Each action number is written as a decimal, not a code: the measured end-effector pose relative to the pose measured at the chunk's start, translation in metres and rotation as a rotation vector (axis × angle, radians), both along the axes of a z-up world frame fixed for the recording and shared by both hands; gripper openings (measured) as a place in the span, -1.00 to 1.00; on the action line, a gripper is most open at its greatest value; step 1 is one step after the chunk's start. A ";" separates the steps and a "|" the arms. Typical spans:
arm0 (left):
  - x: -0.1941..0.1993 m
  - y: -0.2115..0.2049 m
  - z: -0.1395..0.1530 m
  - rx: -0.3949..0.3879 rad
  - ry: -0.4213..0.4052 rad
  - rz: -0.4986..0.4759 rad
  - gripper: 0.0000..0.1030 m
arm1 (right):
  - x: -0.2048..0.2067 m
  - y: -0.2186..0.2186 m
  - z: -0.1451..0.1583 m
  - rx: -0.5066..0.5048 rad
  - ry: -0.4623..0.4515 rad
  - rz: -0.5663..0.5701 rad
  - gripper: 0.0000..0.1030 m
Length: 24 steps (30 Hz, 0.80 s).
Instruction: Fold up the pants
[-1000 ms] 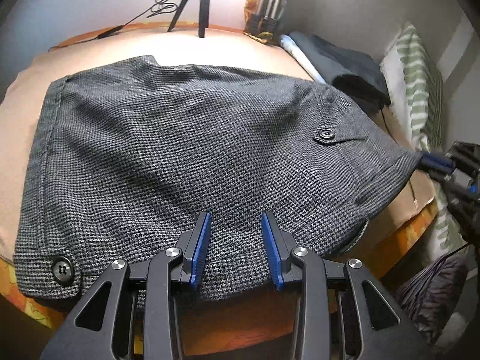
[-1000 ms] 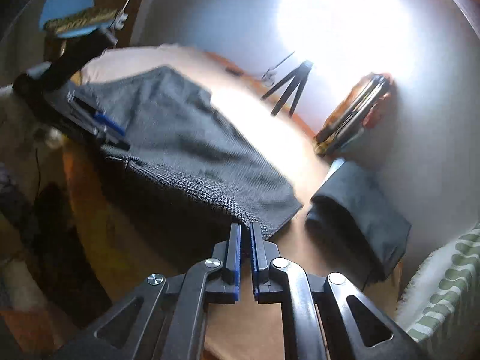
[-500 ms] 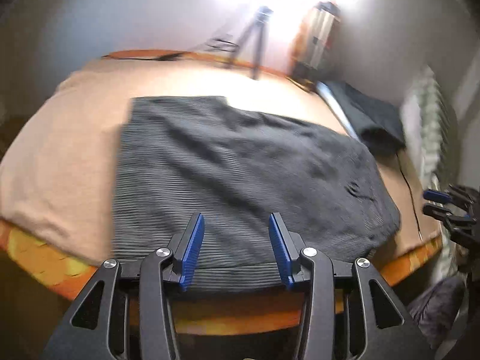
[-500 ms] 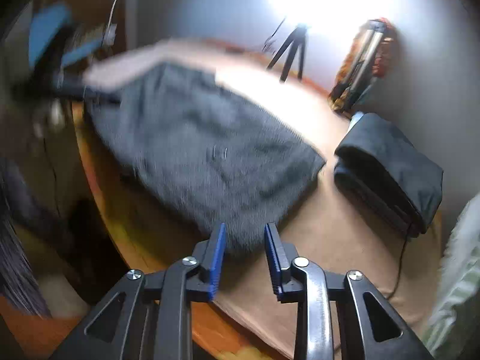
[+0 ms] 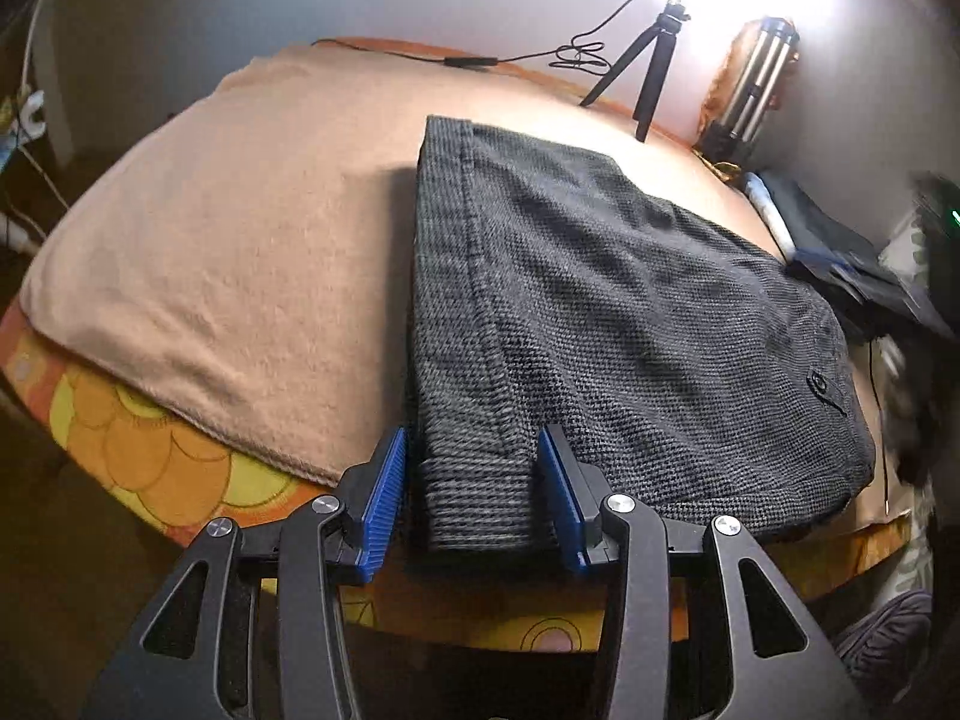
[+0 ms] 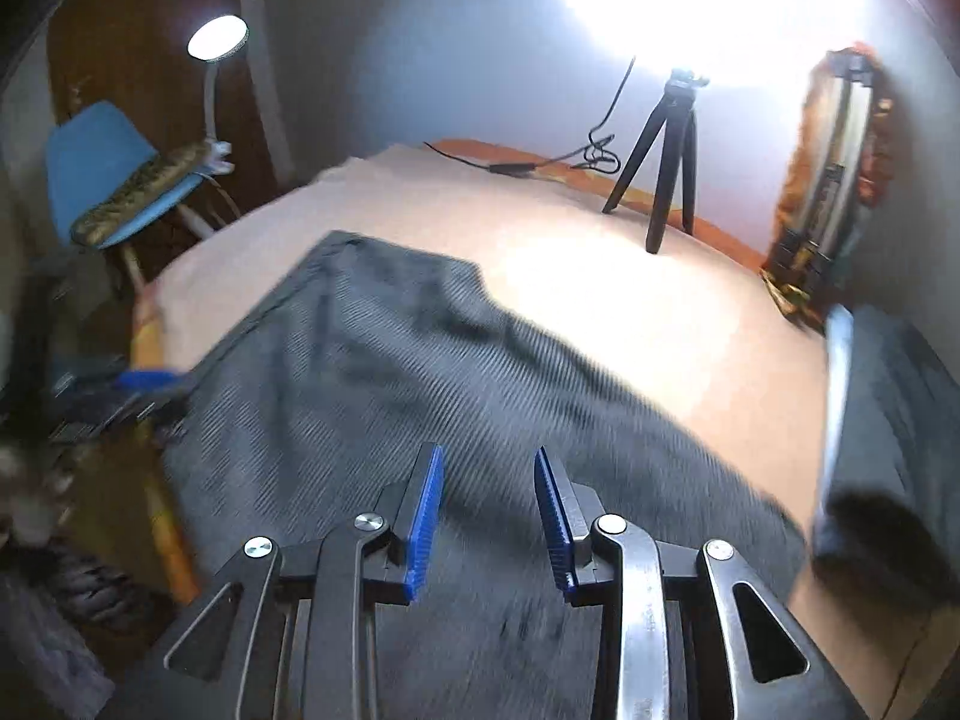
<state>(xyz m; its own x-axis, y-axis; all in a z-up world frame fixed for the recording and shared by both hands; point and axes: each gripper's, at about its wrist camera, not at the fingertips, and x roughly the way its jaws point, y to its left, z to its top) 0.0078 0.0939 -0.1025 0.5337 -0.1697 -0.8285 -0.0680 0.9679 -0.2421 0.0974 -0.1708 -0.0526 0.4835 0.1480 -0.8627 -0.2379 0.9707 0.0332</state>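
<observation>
The grey houndstooth pants lie folded on the tan blanket, with the waistband seam along their left edge. My left gripper is open, its blue pads either side of the near left corner of the pants at the table edge. My right gripper is open and empty just above the pants, which look blurred in the right wrist view. The left gripper's blue tip shows at the pants' far left edge there.
A small black tripod and a cable stand at the back. A folded dark garment lies at the right. An orange patterned cloth covers the table edge. A blue chair and a lamp stand beyond the left side.
My right gripper let go of the pants corner, opened and moved over the cloth. My left gripper shifted to the left corner of the pants, which now lie flat.
</observation>
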 end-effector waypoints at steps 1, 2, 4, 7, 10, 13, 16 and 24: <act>-0.001 -0.001 0.001 0.010 -0.005 -0.006 -0.15 | 0.022 0.000 -0.009 -0.013 0.019 -0.006 -0.35; -0.002 -0.001 0.003 0.018 -0.014 -0.009 -0.16 | 0.037 0.000 -0.015 -0.020 0.030 -0.006 -0.28; -0.004 -0.001 0.011 0.033 -0.043 -0.005 -0.16 | 0.065 -0.003 -0.027 -0.027 0.063 0.006 -0.08; -0.004 0.001 0.024 0.038 -0.094 0.003 -0.16 | 0.097 -0.012 -0.047 -0.020 0.121 0.018 0.14; 0.003 -0.002 0.031 0.036 -0.119 -0.008 -0.16 | 0.114 -0.020 -0.069 0.014 0.192 0.036 0.21; 0.012 -0.011 0.024 0.047 -0.093 -0.034 -0.16 | 0.121 -0.023 -0.083 0.040 0.236 0.052 0.17; 0.016 -0.014 0.015 0.051 -0.060 -0.040 -0.16 | 0.116 -0.026 -0.079 0.101 0.210 0.064 -0.77; 0.017 -0.005 0.004 0.054 -0.021 0.002 -0.16 | 0.101 -0.019 -0.062 -0.034 0.076 0.003 -0.84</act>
<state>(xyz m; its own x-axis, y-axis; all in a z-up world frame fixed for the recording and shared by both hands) 0.0244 0.0888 -0.0989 0.5511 -0.1236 -0.8252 -0.0660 0.9794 -0.1907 0.1980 -0.1897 -0.1146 0.4162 0.1196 -0.9014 -0.2388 0.9709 0.0185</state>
